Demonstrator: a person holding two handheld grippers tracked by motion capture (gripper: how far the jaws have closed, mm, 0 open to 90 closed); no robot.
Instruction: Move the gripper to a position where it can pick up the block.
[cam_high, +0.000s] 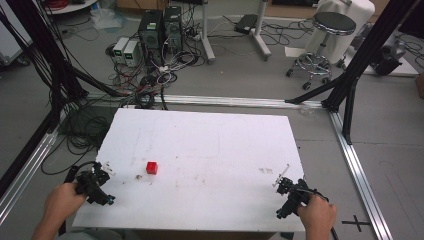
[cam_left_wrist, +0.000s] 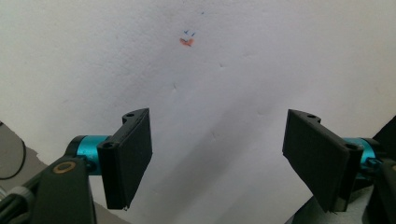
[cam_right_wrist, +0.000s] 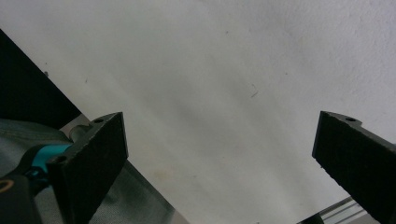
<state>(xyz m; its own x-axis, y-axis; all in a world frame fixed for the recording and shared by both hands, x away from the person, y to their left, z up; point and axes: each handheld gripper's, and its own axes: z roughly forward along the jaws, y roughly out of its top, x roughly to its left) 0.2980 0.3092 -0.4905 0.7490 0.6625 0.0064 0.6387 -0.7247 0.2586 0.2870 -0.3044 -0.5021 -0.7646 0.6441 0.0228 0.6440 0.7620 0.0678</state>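
Note:
A small red cube (cam_high: 152, 168) sits on the white table (cam_high: 210, 145), left of its middle. My left gripper (cam_high: 95, 186) rests at the table's front left corner, held by a hand, well to the left of the cube. In the left gripper view its jaws (cam_left_wrist: 217, 158) stand wide apart over bare white surface with nothing between them. My right gripper (cam_high: 290, 196) is at the front right edge, far from the cube. The right gripper view has its jaws (cam_right_wrist: 219, 163) open wide above the table's edge.
A small dark smudge (cam_high: 139, 176) lies just left of the cube, and faint marks (cam_high: 266, 170) sit right of centre. Black frame posts (cam_high: 350, 75), aluminium rails (cam_high: 357, 165), computer towers (cam_high: 160, 30), tangled cables (cam_high: 145, 80) and a stool (cam_high: 325, 35) surround the table.

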